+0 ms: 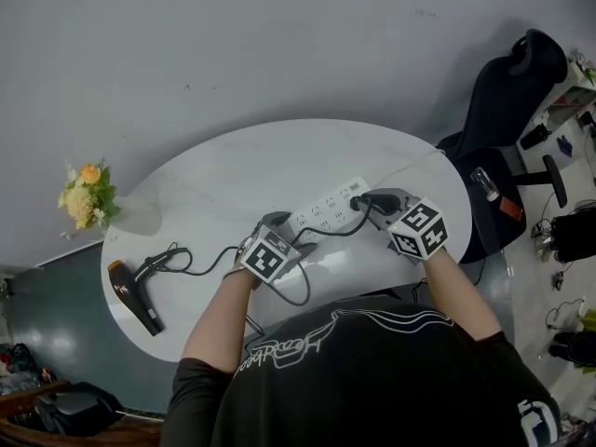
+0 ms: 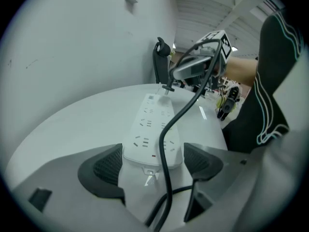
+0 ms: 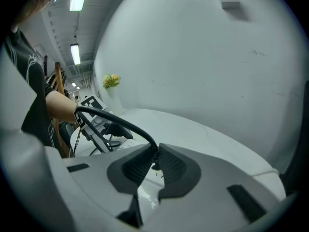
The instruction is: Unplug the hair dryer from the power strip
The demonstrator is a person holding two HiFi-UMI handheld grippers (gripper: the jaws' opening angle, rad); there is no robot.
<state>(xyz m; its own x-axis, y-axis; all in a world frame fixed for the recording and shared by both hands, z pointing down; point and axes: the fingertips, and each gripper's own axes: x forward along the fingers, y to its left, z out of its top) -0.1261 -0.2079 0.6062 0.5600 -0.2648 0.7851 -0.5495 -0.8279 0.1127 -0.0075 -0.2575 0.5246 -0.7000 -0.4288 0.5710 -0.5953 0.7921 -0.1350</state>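
A white power strip lies across the middle of the white oval table. My left gripper is shut on the strip's near end; its pads press both sides of the power strip. My right gripper is shut on the black plug at the strip's other end. In the right gripper view the plug sits pinched between the pads, just over the strip. I cannot tell whether its pins are in the socket. The black cord runs left to the hair dryer.
A vase of yellow flowers stands at the table's left edge. A black office chair stands right of the table. The cord loops over the strip and between my left jaws. The person's torso is against the near table edge.
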